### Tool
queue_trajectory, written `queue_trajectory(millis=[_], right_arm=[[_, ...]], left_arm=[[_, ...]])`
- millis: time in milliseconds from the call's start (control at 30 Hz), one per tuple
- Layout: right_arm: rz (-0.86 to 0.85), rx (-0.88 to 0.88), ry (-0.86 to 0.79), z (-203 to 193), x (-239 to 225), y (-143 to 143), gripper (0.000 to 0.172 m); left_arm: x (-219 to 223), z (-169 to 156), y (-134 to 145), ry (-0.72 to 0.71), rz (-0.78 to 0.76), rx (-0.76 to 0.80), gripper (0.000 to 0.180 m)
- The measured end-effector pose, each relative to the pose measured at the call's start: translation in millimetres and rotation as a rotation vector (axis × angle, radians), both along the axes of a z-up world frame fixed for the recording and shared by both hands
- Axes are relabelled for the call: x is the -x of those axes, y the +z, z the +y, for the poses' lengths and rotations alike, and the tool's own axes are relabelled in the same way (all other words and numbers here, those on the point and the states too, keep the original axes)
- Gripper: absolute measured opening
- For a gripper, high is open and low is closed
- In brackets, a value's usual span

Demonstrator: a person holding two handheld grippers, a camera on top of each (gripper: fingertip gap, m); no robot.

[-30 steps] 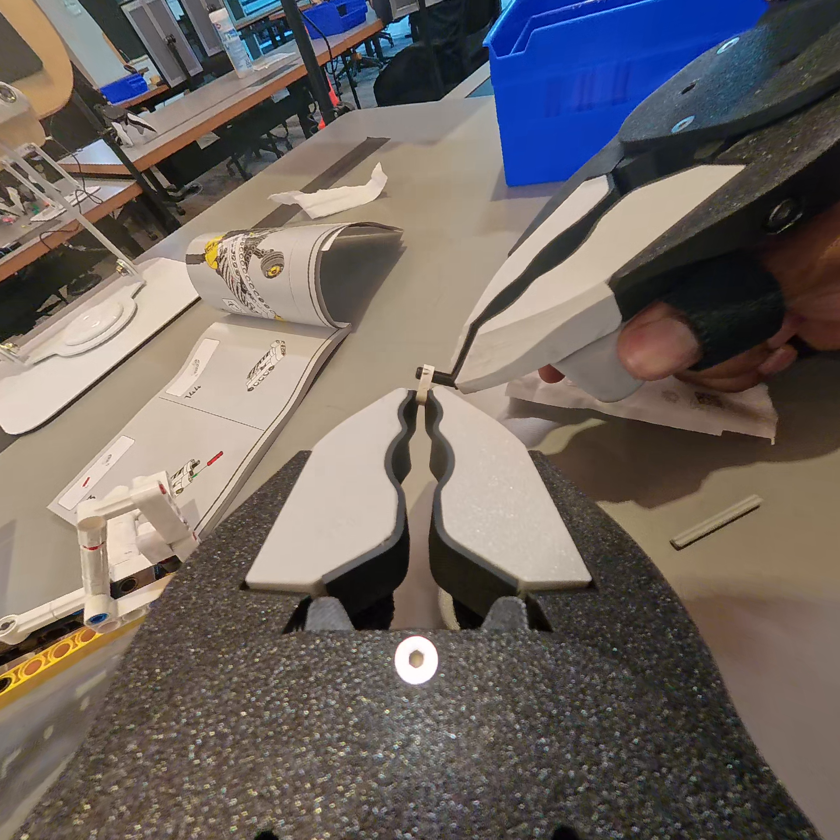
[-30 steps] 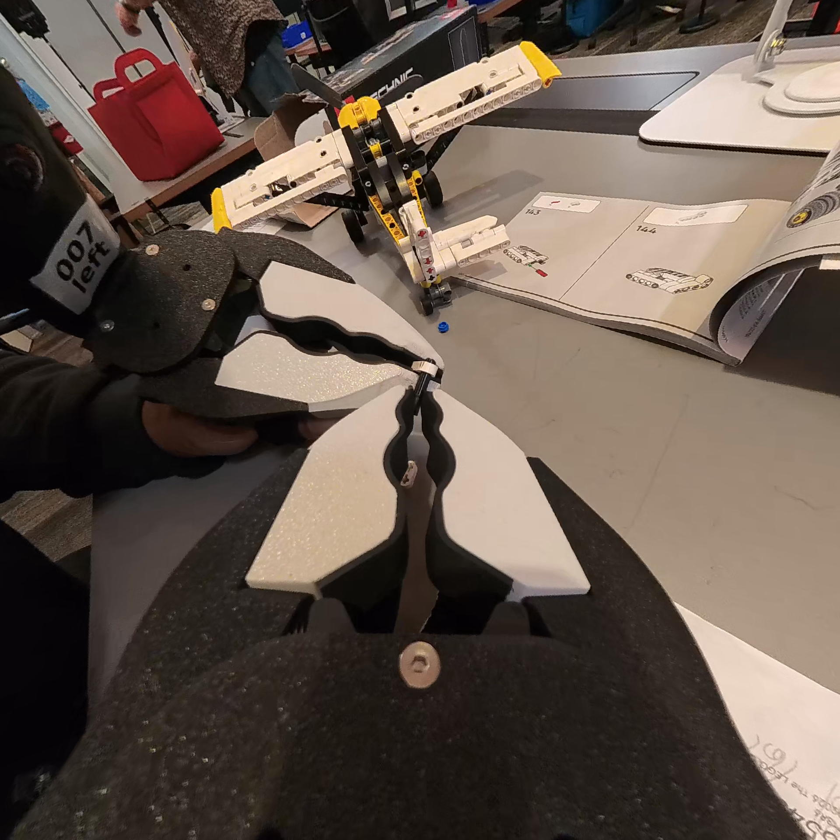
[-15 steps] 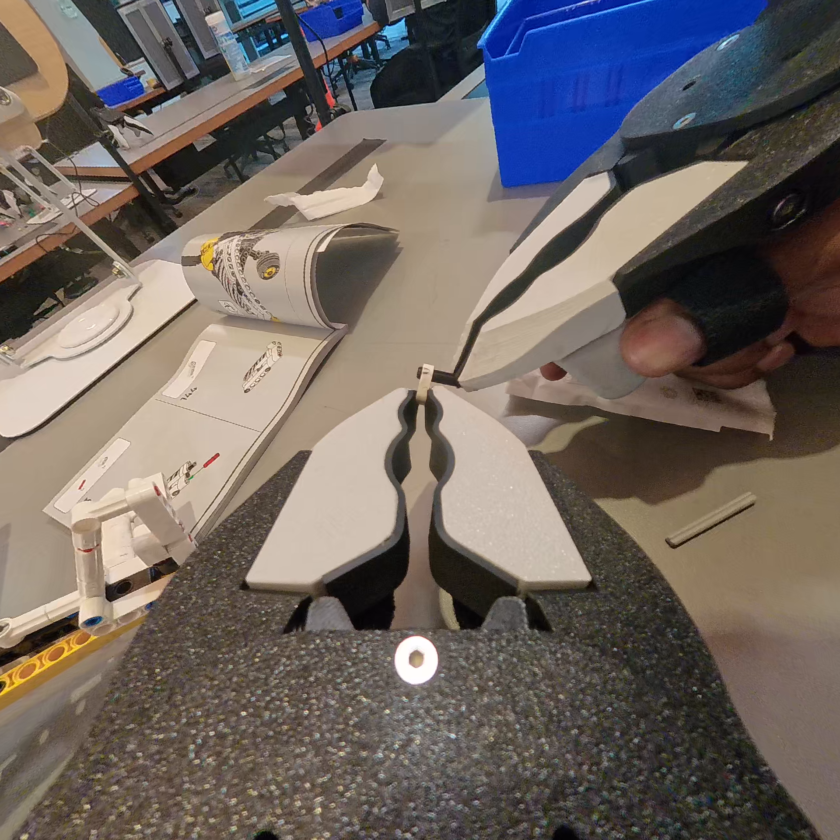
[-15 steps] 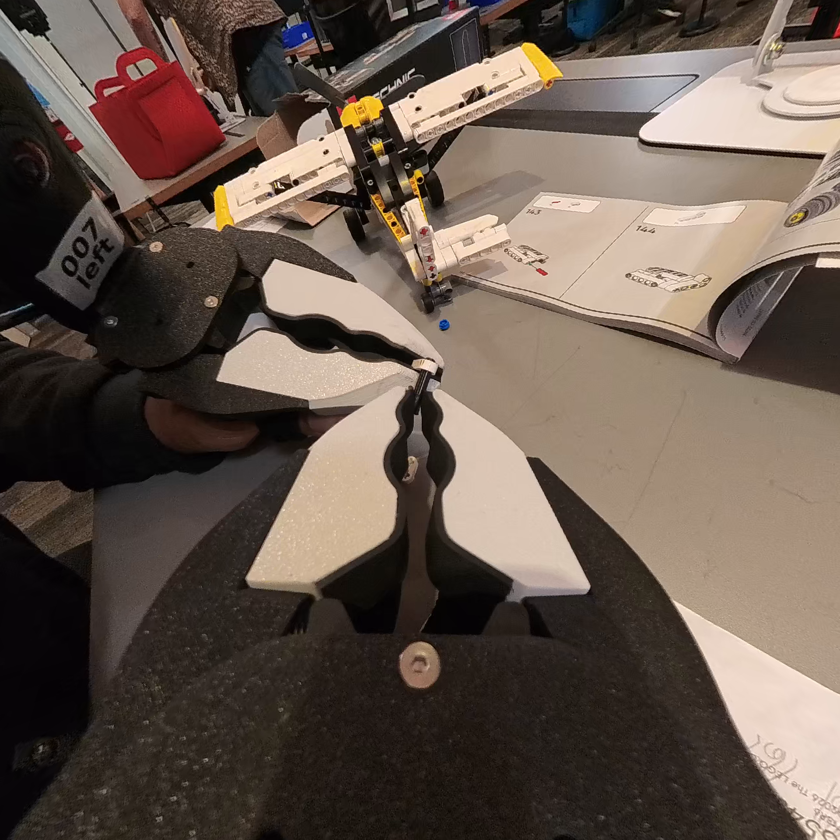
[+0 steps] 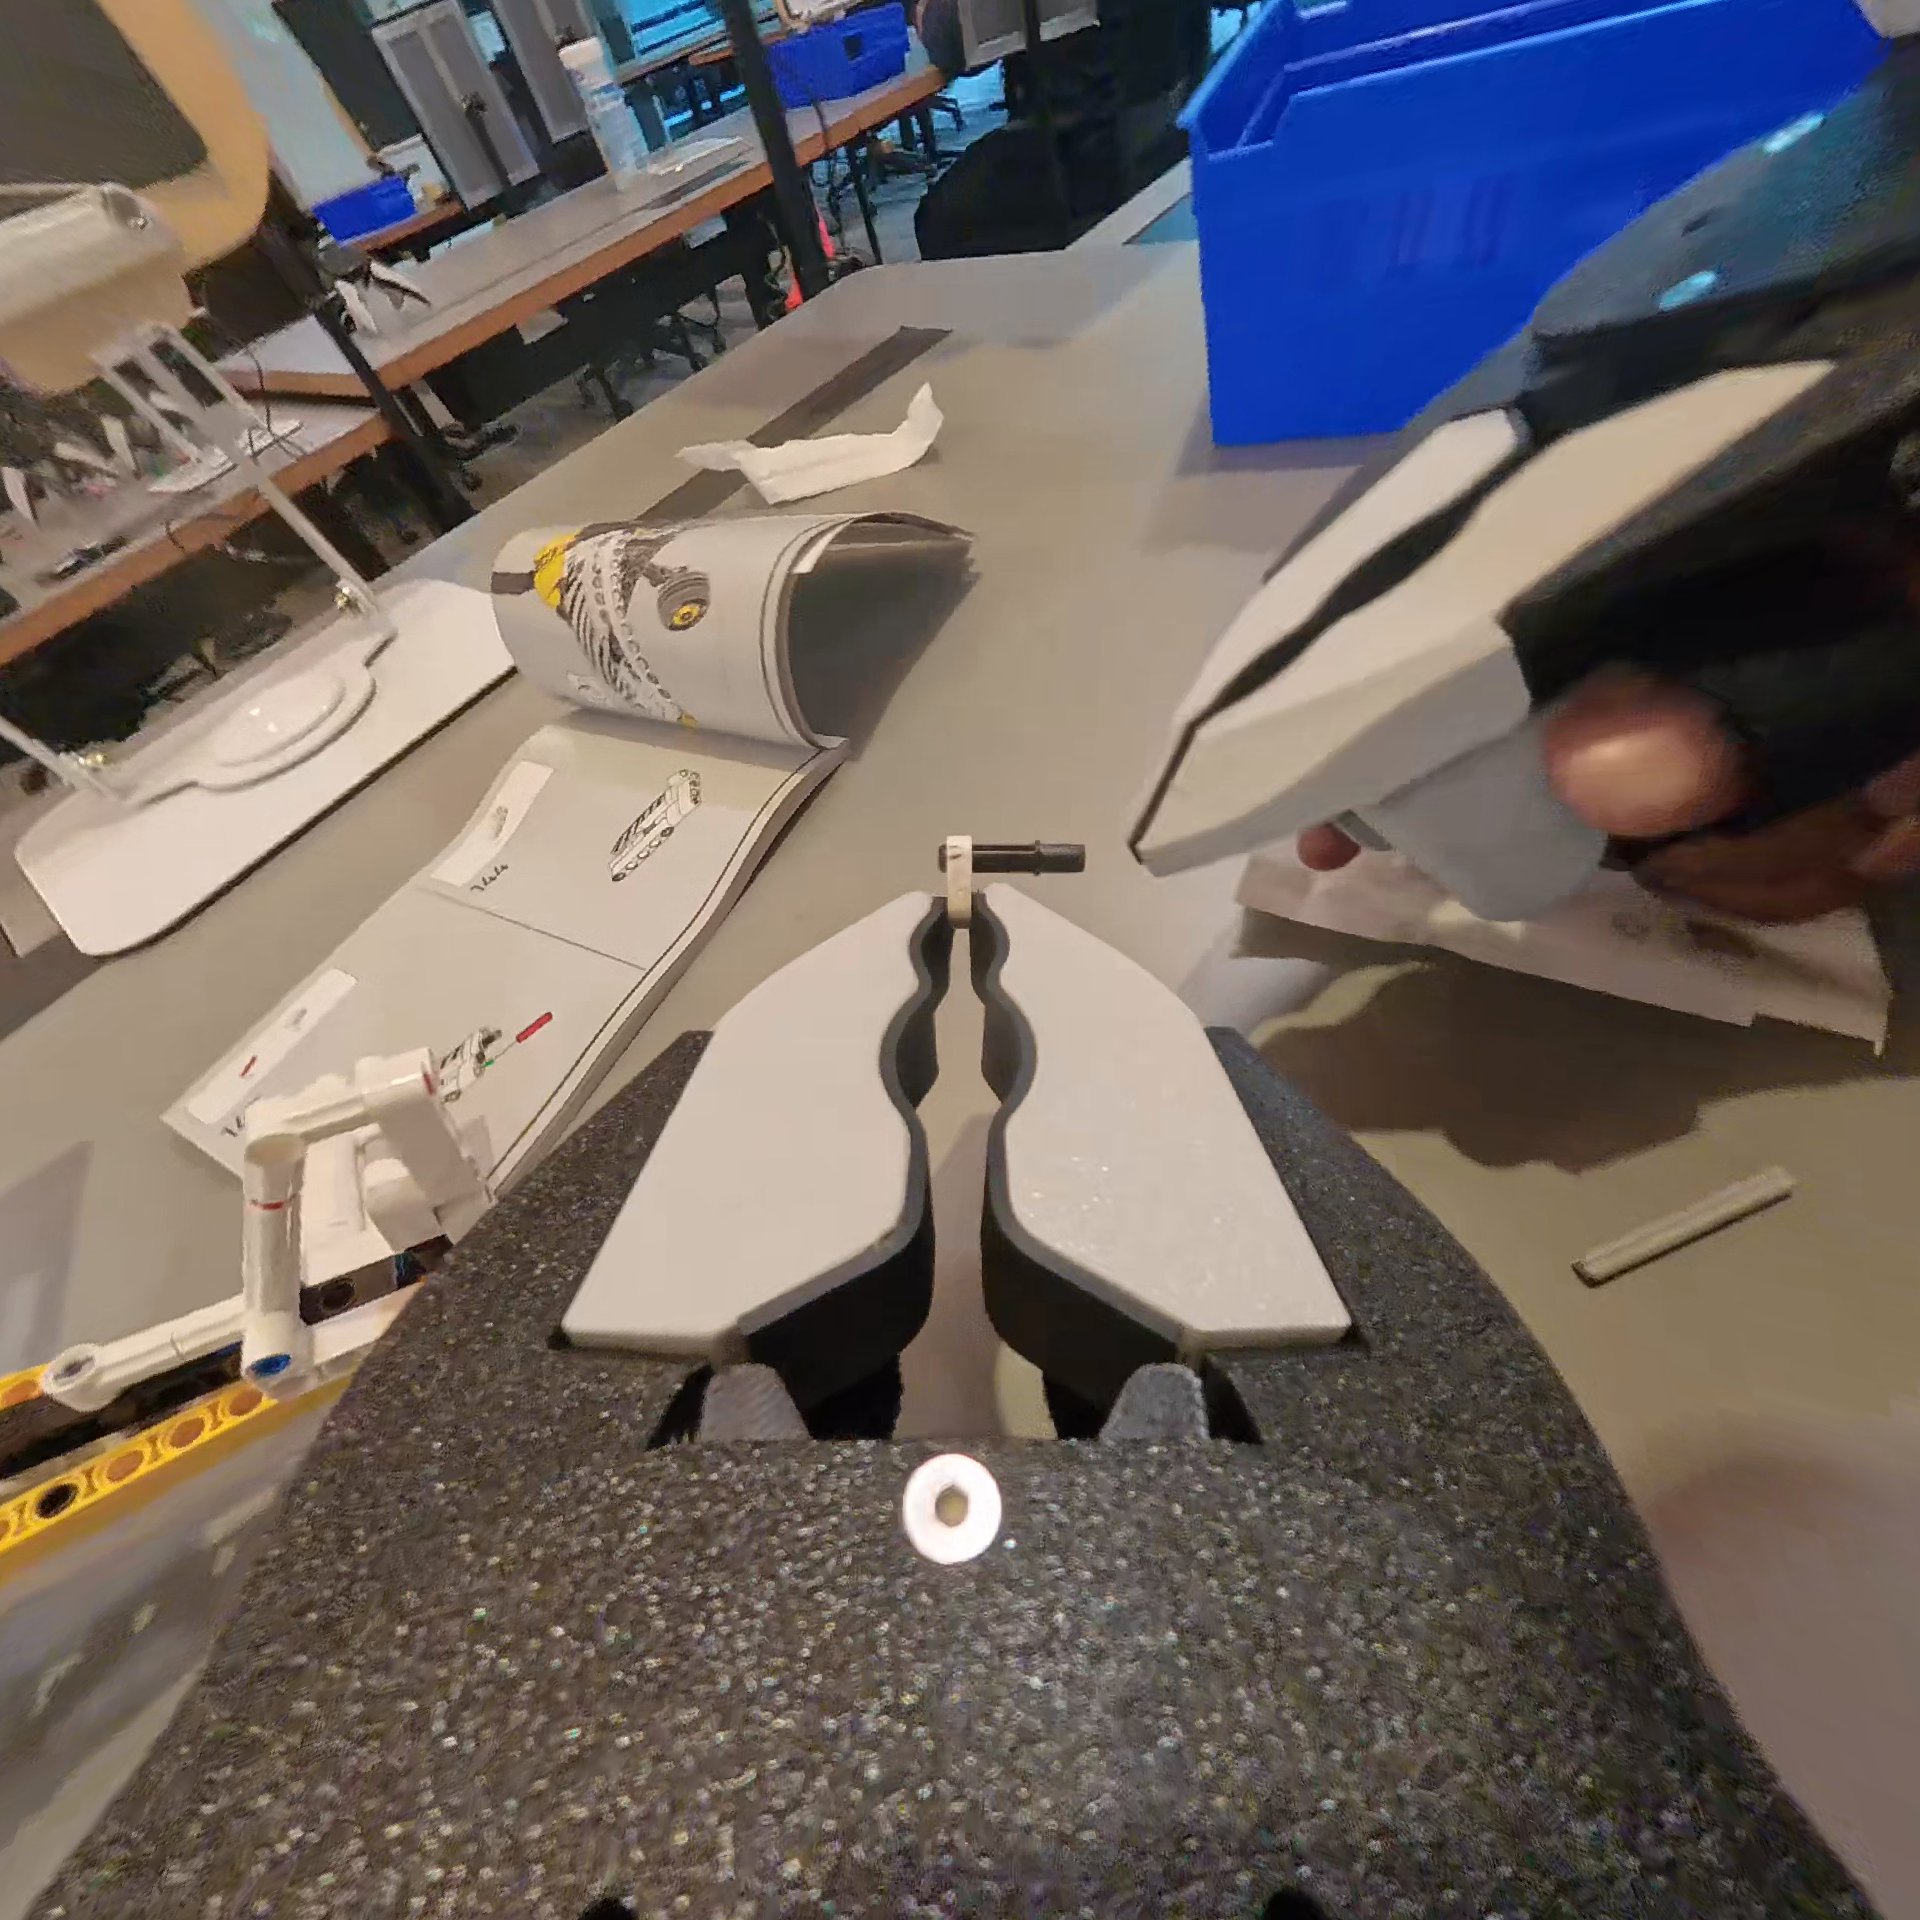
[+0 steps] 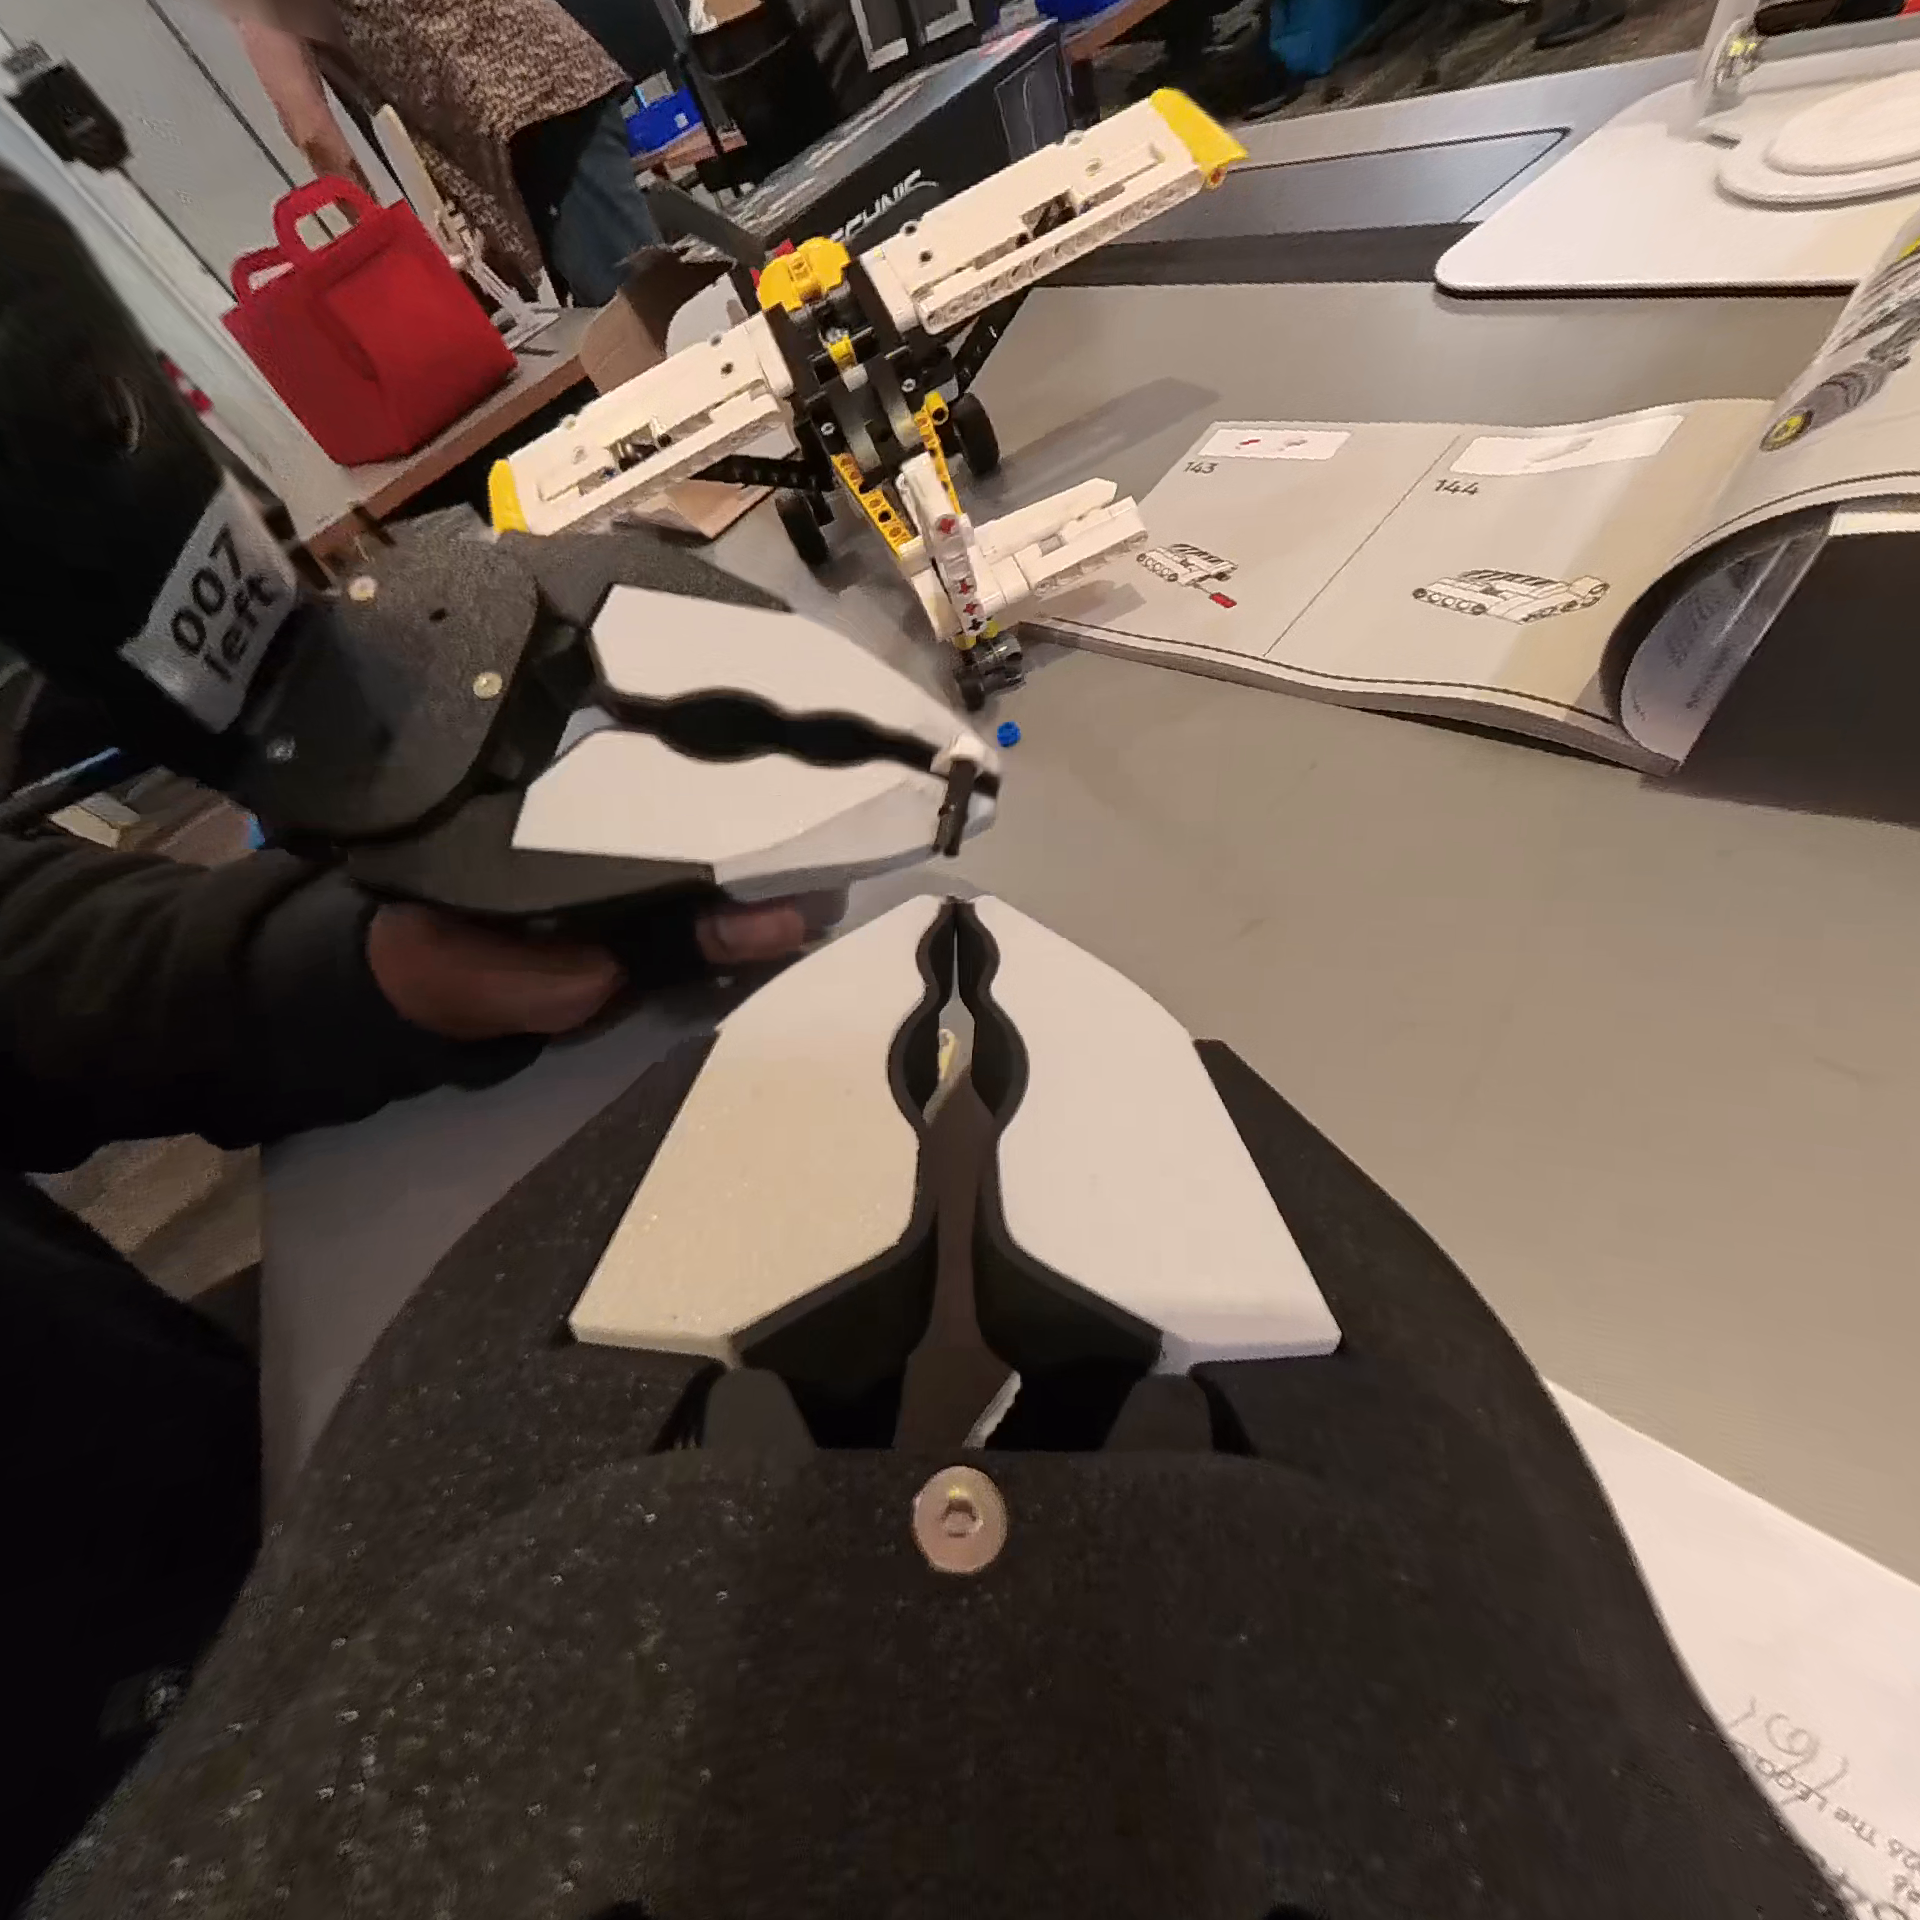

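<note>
Left wrist view: left gripper (image 5: 961, 902) pinching a small white connector piece (image 5: 958, 878) upright between its fingertips, pads pressed on its lower end. Black pin (image 5: 1023, 857) seated in the piece's upper hole, sticking out sideways toward the right gripper (image 5: 1143, 857). Right gripper just beside the pin's free end, not touching it, fingers closed together on nothing, blurred, held in a hand (image 5: 1662, 790).

Right wrist view: right gripper's own fingertips (image 6: 951, 912) meeting with no gap; left gripper (image 6: 961, 774) just beyond them, white piece and black pin (image 6: 951, 805) at its tip.

Farther out, on the grey table (image 5: 1091, 582): open instruction booklet (image 5: 582, 883) with curled pages, white-and-yellow brick aeroplane model (image 6: 862, 374), tiny blue stud (image 6: 1008, 734) near its tail wheel, thin grey strip (image 5: 1683, 1224), crumpled white paper (image 5: 821, 457), blue bin (image 5: 1455, 229) behind. Red bag (image 6: 364, 312) on another table.
</note>
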State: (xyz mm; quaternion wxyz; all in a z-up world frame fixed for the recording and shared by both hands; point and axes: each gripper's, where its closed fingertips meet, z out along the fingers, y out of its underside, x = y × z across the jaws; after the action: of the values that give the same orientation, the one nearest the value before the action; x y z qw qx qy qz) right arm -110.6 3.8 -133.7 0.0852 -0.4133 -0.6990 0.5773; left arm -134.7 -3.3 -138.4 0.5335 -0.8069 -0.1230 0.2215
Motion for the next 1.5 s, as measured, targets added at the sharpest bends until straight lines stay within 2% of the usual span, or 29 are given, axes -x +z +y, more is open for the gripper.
queue_trajectory(millis=[200,567,767,1267,1500], right_arm=[[-0.082,0.046,0.075,-6,-3,-4,0.018],[-0.096,0.085,0.154,-10,-8,-2,0.005],[-0.009,-0.014,0.115,-10,-8,-2,0.006],[-0.01,-0.01,0.092,-9,-9,-2,0.006],[-0.052,0.052,0.106,-9,-9,0,0.006]], left_arm=[[-9,5,-2,-0.048,0.07,0.049,0.004],[-21,6,-3,-0.107,0.243,0.142,0.004],[-19,5,-2,-0.102,0.127,0.073,0.005],[-17,4,-3,-0.096,0.11,0.063,0.005],[-17,3,0,-0.089,0.122,0.054,0.005]])
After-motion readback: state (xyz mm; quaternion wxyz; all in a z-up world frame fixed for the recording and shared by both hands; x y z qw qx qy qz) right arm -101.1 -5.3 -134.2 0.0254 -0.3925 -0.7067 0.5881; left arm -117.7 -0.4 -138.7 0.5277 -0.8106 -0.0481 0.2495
